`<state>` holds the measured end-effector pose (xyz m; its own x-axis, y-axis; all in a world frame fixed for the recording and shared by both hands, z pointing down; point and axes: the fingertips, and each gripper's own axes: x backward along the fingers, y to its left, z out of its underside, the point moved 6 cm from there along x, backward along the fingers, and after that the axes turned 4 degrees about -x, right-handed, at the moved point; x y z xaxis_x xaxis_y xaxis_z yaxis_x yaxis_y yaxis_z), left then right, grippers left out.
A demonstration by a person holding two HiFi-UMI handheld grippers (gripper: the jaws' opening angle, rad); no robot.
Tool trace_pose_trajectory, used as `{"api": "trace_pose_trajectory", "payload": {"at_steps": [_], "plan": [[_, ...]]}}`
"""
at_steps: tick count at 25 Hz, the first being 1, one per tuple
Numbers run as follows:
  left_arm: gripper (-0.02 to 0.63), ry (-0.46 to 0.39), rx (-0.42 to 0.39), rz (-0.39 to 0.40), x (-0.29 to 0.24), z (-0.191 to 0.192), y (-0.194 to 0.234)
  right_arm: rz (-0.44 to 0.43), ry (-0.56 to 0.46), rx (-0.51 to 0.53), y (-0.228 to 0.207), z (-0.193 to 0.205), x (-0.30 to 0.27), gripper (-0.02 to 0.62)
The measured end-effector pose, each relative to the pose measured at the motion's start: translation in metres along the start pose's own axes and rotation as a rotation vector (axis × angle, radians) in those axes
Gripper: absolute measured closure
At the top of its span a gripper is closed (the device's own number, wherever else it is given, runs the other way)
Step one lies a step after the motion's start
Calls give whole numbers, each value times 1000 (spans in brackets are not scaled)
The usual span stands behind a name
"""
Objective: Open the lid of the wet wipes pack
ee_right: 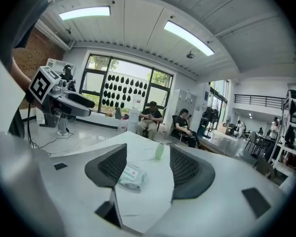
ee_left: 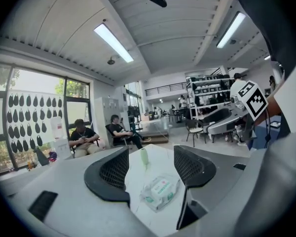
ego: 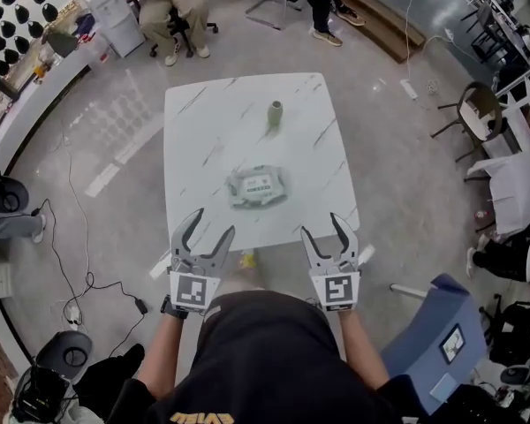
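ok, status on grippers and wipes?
Left gripper open, empty; right gripper open, empty. Wipes pack on table, lid looks shut. Bottle beyond it, nothing blocking.

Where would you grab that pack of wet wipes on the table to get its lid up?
Probably by the free edge of the lid, from above: the pack lies flat with the lid on its top face. The left claw could pin a soft end from the side. Which lid edge lifts is too small to tell.

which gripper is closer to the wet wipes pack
Left, slightly. The left gripper hovers just near-left of the wet wipes pack; the right gripper is farther off to its near-right.
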<state>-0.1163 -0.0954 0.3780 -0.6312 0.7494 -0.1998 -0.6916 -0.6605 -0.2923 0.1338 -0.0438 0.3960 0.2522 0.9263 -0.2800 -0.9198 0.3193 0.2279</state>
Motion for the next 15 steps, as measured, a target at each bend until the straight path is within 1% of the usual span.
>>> {"api": "trace_pose_trajectory", "payload": {"at_steps": [3, 6, 9, 12, 15], "plan": [[308, -14, 30, 6, -15, 8, 20, -4, 20, 34, 0, -7, -26, 337], [308, -23, 57, 4, -31, 19, 40, 8, 28, 7, -1, -14, -52, 337], [308, -32, 72, 12, -46, 31, 55, 4, 30, 51, -2, -18, -76, 337], [308, -5, 103, 31, -60, 49, 63, -15, 65, 112, -1, -14, -97, 337], [308, 39, 118, 70, -72, 69, 66, -39, 111, 153, 6, -3, -117, 336]]}}
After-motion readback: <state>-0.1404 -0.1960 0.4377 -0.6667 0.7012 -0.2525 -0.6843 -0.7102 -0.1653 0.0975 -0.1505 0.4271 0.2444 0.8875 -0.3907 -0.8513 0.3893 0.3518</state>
